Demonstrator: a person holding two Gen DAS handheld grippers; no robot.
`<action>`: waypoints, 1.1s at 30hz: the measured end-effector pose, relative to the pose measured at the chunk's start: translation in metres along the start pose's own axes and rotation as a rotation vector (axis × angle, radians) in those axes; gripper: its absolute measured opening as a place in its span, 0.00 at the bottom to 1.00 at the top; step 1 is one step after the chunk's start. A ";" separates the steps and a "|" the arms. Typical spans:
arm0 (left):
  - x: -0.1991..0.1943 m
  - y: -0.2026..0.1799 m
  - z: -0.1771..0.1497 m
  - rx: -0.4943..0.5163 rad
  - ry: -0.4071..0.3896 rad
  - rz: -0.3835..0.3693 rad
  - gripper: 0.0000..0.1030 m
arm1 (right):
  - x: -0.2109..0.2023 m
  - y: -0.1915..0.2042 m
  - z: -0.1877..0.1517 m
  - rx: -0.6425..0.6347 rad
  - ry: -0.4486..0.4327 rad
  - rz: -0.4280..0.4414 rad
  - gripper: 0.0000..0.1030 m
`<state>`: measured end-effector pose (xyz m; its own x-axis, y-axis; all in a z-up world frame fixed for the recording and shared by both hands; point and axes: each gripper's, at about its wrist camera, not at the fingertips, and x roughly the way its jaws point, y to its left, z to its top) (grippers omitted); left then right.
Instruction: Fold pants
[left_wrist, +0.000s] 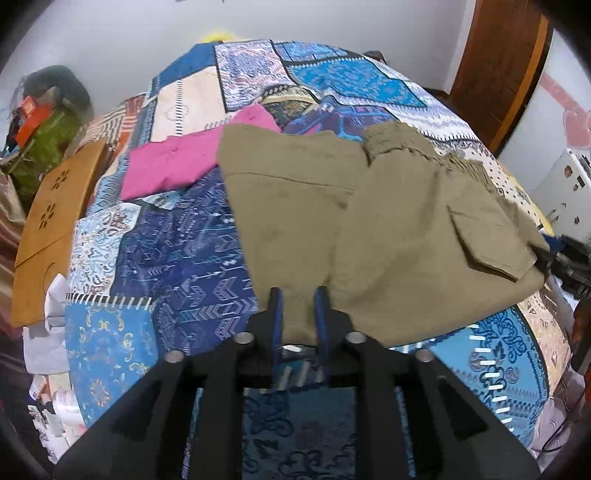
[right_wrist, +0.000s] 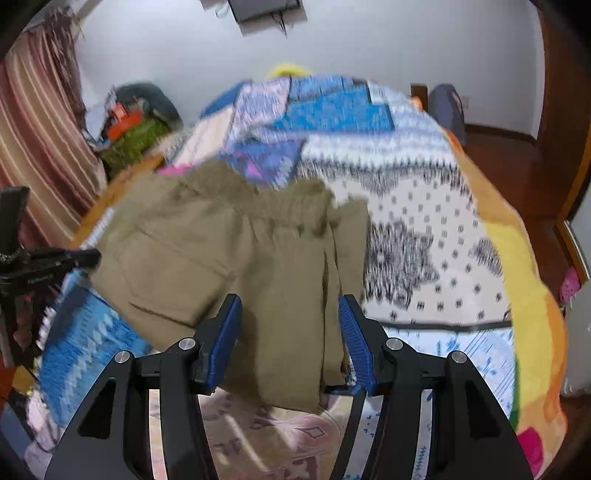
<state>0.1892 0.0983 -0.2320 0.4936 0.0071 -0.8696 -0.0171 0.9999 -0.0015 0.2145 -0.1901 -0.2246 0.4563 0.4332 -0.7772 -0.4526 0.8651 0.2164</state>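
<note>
Olive pants (left_wrist: 388, 221) spread on the patchwork bedspread (left_wrist: 166, 258), left gripper (left_wrist: 298, 314) pinching a hem between narrow fingers, right gripper (right_wrist: 290, 332) fingers wide with cloth between them, pink garment (left_wrist: 173, 166) tucked just beside, wooden board (left_wrist: 48, 229) at the bed's edge

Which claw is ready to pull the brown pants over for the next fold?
Left. The left claw is shut on the olive-brown cotton pants; the right claw is open around them, gripping nothing.

Patchwork bedspread (left_wrist: 177, 236) in blues, pink garment (left_wrist: 173, 166) lying on it, striped curtain (right_wrist: 33, 122), wooden door (left_wrist: 498, 66)
</note>
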 end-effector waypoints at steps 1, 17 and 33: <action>-0.002 0.002 -0.001 -0.003 0.005 0.005 0.24 | 0.000 -0.002 -0.005 -0.005 -0.008 0.002 0.49; -0.032 -0.024 0.046 0.072 -0.067 -0.116 0.24 | -0.019 0.013 0.039 -0.005 -0.075 0.122 0.49; 0.019 -0.062 0.030 0.170 -0.019 -0.131 0.35 | 0.018 0.039 0.021 -0.117 0.059 0.148 0.51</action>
<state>0.2258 0.0370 -0.2336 0.4985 -0.1242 -0.8580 0.1945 0.9805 -0.0290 0.2215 -0.1429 -0.2181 0.3335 0.5350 -0.7762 -0.5989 0.7561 0.2639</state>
